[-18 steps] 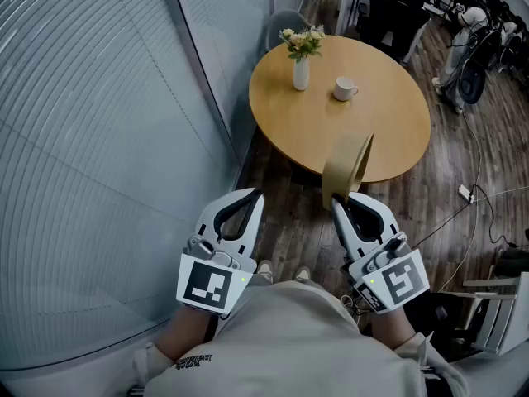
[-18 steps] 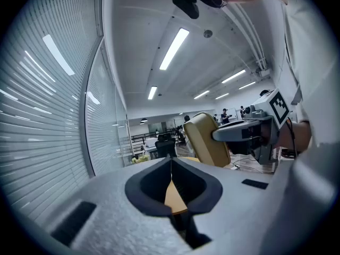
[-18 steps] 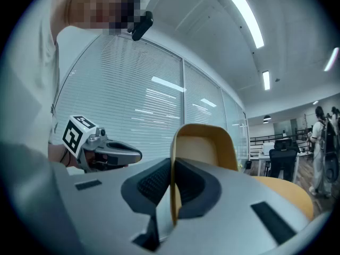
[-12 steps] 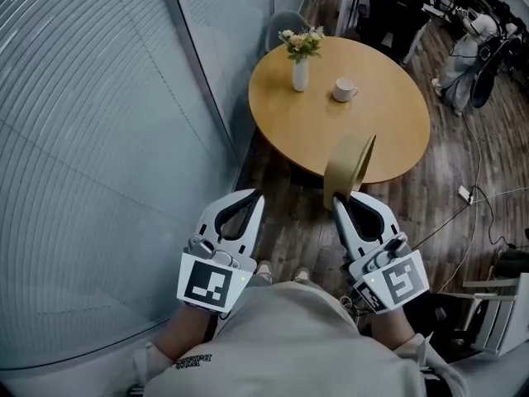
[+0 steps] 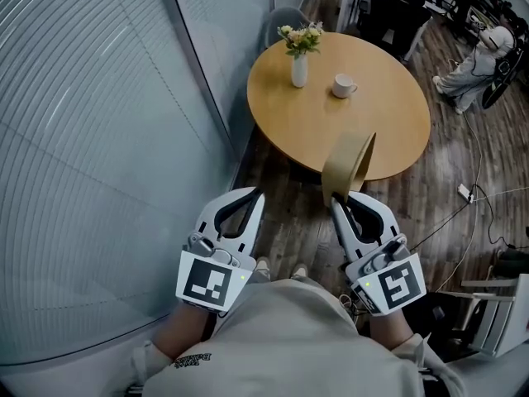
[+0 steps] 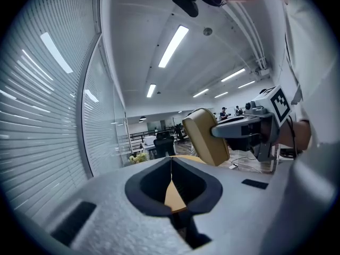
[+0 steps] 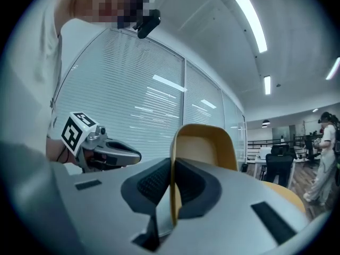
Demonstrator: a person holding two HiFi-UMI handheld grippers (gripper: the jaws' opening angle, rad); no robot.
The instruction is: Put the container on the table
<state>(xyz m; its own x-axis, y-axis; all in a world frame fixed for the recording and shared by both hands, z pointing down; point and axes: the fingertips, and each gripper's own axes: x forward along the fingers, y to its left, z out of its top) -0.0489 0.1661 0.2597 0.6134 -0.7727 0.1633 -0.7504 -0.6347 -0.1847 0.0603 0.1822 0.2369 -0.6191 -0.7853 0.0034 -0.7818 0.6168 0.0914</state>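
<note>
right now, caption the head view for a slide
Right gripper holds tan container by its rim, near round table

The tan container (image 5: pixel 347 165) hides a stretch of the near rim of the round tabletop (image 5: pixel 372 122), its own lower edge is lost between the jaws of the right hand-held gripper (image 5: pixel 339 205), and the white cup (image 5: pixel 343 86) is too small to show any contents.

The container (image 5: pixel 347 165) sits between the jaws of my right gripper (image 5: pixel 338 202), ahead of me, over the near edge of the table (image 5: pixel 388 139). My left gripper (image 5: pixel 255 195) is off to its left, above the floor (image 5: pixel 289 217). Far side of the table: 1 vase (image 5: pixel 299 69), 1 cup (image 5: pixel 342 86) just right of it. Blinds (image 5: pixel 83 139) run along my left.
</note>
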